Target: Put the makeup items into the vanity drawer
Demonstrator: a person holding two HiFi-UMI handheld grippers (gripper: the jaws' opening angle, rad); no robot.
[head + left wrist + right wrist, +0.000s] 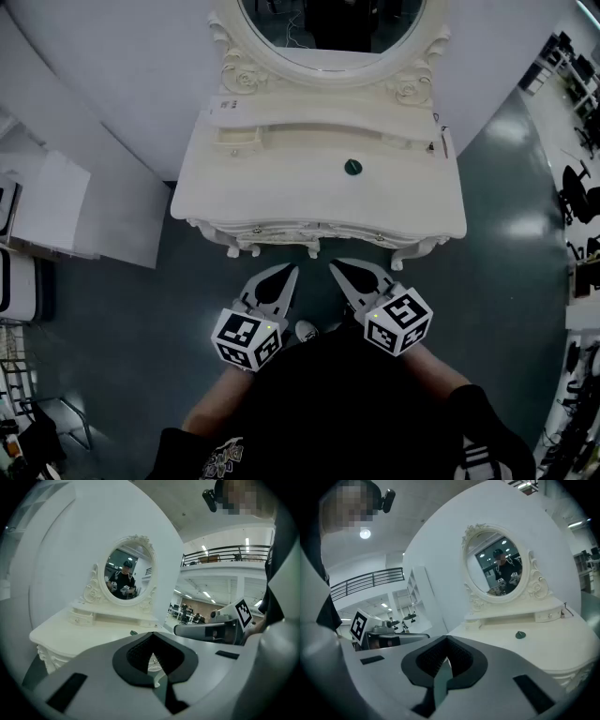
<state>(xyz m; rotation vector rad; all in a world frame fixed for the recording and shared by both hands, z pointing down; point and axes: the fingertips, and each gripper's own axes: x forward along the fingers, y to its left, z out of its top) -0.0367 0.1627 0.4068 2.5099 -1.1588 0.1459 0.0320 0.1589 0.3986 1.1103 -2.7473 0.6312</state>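
Left gripper (284, 272) closed on nothing, right gripper (339, 265) likewise, both held short of the vanity (281, 192). Nothing begun (drawer (319, 228) looks closed). Next, likely: pull it open, then reach for the small dark makeup item (352, 167) lying on the top, right of centre.

One vanity (281, 197), one mirror (328, 23), two grippers (286, 274) (342, 268), and seemingly one makeup item (352, 168).

Oval carved mirror (330, 23), curved white wall (112, 75), grey-green floor (131, 319), balcony railing (225, 552), ceiling lights (247, 541), black office chairs (574, 192)
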